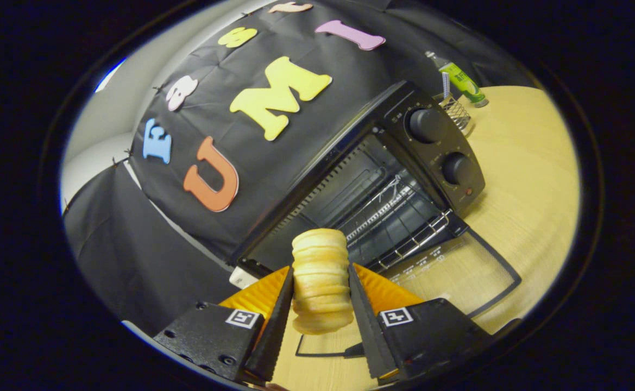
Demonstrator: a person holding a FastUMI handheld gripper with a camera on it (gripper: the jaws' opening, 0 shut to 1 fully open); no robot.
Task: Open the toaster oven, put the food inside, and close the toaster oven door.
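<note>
My gripper (321, 288) is shut on a pale ridged bread roll (321, 271), both fingers pressing its sides. The roll stands up between the fingers and hangs above the lowered glass door (458, 271) of the black toaster oven (404, 163). The oven is open just beyond the fingers. Its wire rack (398, 217) shows inside the dark cavity. Two round knobs (426, 125) sit on the oven's control panel to the right of the cavity. The whole scene appears tilted.
The oven stands on a light wooden table (529, 179). Behind the oven's control panel are a small wire basket (456, 111) and a green bottle (461, 79). The black booth cloth rises behind and to the left of the oven.
</note>
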